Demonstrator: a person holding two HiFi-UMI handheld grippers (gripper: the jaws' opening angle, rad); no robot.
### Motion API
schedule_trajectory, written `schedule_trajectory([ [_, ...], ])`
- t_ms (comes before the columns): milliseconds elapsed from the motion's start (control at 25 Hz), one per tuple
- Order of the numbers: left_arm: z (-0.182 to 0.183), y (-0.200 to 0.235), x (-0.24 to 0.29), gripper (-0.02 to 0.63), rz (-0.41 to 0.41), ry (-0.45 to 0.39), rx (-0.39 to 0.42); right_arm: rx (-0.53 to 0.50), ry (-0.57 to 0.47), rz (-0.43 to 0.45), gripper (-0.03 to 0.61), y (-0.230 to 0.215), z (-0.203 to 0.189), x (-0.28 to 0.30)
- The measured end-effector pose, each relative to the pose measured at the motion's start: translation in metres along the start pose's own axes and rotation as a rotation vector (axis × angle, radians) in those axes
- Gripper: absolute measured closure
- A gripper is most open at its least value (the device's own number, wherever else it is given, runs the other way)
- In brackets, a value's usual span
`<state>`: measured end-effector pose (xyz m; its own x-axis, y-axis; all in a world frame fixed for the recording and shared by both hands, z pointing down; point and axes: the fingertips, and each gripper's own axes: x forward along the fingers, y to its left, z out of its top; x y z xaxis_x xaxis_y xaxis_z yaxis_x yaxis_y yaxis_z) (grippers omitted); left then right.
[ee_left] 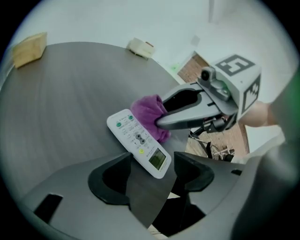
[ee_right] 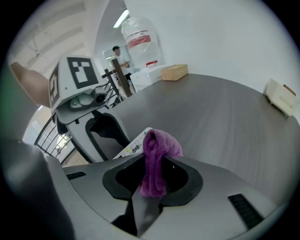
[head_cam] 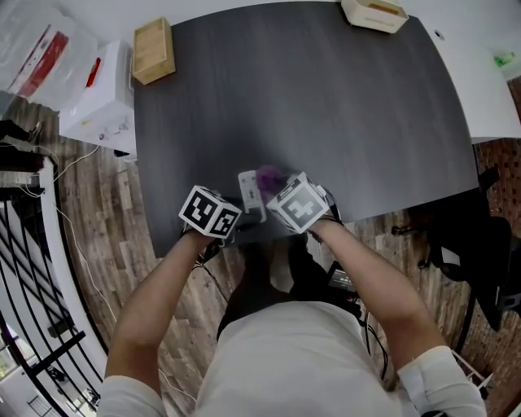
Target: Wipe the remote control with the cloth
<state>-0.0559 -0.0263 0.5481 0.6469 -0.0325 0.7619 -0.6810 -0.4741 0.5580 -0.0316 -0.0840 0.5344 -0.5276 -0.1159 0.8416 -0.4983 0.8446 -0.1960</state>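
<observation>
A white remote control [ee_left: 138,140] lies face up at the front edge of the dark table [head_cam: 326,106]. Its screen end sits slantwise between the jaws of my left gripper [ee_left: 152,171], and both pads appear to press on it. In the head view the remote control [head_cam: 251,192] shows between the two marker cubes, with my left gripper [head_cam: 236,221] at its near end. My right gripper [ee_right: 152,176] is shut on a purple cloth [ee_right: 157,154], which hangs bunched from its jaws. The cloth [ee_left: 149,112] rests against the remote's right side, with my right gripper [ee_left: 161,123] coming in from the right.
A wooden box [head_cam: 153,50] stands at the table's far left corner and a cream tray [head_cam: 374,14] at the far edge. A white box [head_cam: 102,98] sits beside the table on the left. A black chair [head_cam: 480,252] stands at the right.
</observation>
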Motion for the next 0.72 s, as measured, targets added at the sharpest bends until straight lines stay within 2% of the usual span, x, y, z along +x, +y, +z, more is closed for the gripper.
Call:
schedule_trajectory([
  [160, 0.006, 0.004, 0.0, 0.326, -0.031, -0.111, -0.162, -0.045, 0.017, 0.05, 0.471, 0.013, -0.013, -0.005],
  [400, 0.019, 0.008, -0.002, 0.325, -0.038, -0.267, -0.333, 0.013, 0.022, 0.12, 0.471, 0.03, -0.037, -0.018],
  [480, 0.022, 0.008, -0.002, 0.325, -0.037, -0.297, -0.354, 0.045, 0.017, 0.134, 0.471, 0.036, -0.043, -0.02],
  [600, 0.021, 0.003, 0.002, 0.325, -0.045, -0.297, -0.346, 0.088, 0.018, 0.154, 0.471, 0.042, -0.053, -0.024],
  [720, 0.022, 0.001, 0.002, 0.325, -0.069, -0.324, -0.379, 0.108, 0.04, 0.215, 0.471, 0.053, -0.064, -0.024],
])
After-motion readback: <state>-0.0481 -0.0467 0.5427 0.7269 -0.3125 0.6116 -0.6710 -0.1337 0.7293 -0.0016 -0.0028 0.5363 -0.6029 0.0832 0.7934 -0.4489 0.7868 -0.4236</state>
